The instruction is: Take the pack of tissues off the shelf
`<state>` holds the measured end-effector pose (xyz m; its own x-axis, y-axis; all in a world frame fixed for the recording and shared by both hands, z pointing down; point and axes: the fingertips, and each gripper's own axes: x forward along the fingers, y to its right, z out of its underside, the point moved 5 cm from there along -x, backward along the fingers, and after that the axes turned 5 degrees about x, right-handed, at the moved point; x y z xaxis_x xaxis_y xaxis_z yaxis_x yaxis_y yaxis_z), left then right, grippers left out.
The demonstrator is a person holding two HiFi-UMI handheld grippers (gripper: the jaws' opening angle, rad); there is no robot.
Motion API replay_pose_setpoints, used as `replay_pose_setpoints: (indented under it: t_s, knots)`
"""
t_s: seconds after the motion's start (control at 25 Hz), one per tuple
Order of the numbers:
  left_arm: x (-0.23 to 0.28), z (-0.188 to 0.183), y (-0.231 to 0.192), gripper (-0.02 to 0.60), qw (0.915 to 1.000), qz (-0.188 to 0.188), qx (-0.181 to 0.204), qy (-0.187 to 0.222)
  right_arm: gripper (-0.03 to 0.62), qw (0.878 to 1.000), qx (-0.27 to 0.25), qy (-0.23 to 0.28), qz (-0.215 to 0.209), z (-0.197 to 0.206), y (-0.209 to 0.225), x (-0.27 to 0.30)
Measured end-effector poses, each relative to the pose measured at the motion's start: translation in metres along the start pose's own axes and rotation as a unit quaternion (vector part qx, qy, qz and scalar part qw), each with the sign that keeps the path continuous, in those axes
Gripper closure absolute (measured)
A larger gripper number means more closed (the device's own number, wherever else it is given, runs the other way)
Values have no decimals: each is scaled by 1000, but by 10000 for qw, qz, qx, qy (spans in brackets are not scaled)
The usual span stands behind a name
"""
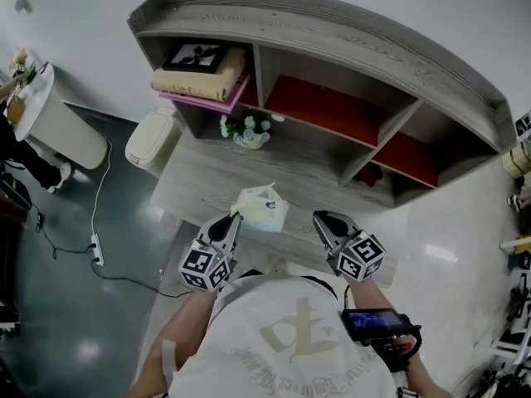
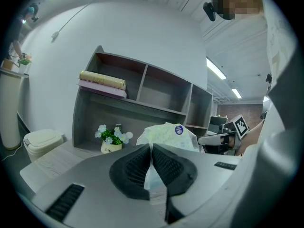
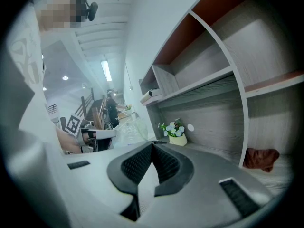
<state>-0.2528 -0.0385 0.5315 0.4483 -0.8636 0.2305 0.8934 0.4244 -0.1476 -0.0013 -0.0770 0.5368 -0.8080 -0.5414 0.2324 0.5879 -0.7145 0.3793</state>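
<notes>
Risk 1, slippage: grips the pack of tissues [image 1: 262, 206] by a thin fold of wrapper only, at the pack's 8 o'clock corner. Could slide out from between the pads under the pack's own weight if swung or jerked.

Risk 2, tearing: loads the film at 1 pinch point. Might stretch or split under a sharp pull.

Risk 3, collision: sits near the flower pot [image 1: 250, 138] at 12 o'clock, with the shelf [image 1: 332, 31] just beyond. Could tip the pot if carried forward rather than drawn back toward 6 o'clock.

Left gripper [image 1: 236, 217]: clenched almost fully, with a sliver of gap taken up by the pale wrapper fold, pressed on from both sides. Bulk of the pack beyond the jaw tips, toward 1 o'clock in the left gripper view.

Right gripper [image 1: 320, 219]: clamped pad against pad, with nothing between and touching nothing. Positioned at 3 o'clock of the pack, near but apart.

Location of the pack: outside every shelf compartment, over the desk [image 1: 199, 181] in front of the shelf, between the 2 grippers and closer to the left one. Cannot tell whether resting on the desk or lifted clear of it.
</notes>
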Motion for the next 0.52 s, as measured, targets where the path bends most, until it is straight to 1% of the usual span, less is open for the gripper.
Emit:
replay_pose_setpoints:
  t_s: [0.52]
  knots:
    - [6,-5,2,560,10000,41,11,-8,591,10000,16,0,21,-3,3,-1]
